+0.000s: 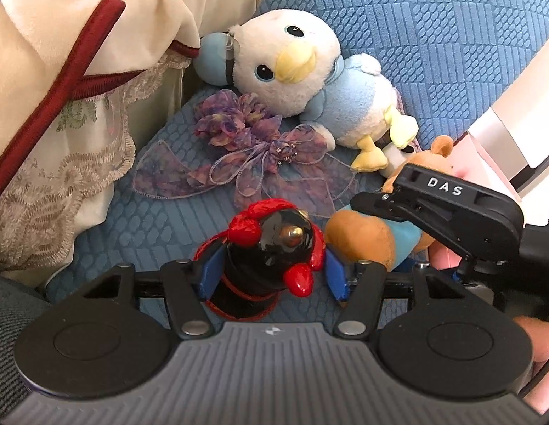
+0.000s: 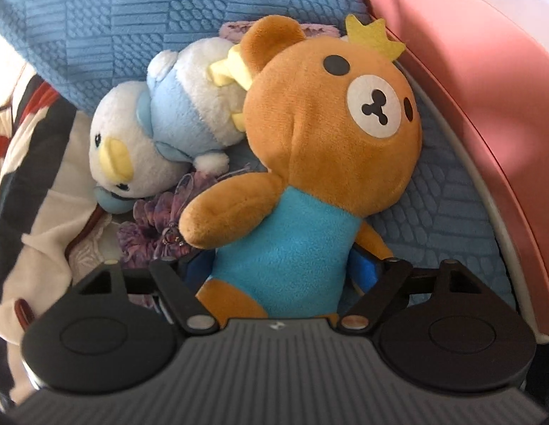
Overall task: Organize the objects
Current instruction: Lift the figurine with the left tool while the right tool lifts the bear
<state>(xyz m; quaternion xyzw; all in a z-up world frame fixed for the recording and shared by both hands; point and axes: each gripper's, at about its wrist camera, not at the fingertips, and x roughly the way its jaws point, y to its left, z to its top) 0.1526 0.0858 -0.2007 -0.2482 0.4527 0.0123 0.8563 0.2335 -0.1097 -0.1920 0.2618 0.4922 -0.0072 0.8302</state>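
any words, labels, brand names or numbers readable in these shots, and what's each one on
"DAS": white raised letters on the black body of the right gripper, seen from the left wrist view.
A small pale logo mark sits on the grey ribbed housing of each gripper, too small to read.
The brown bear, the white and blue bird plush and the black and red figurine show no readable text.

We see a blue quilted cushion (image 1: 434,35). On it lie a white-and-blue plush bird (image 1: 303,71), a purple ribbon bow (image 1: 246,148) nearer, and a brown teddy bear (image 2: 310,148) at right.
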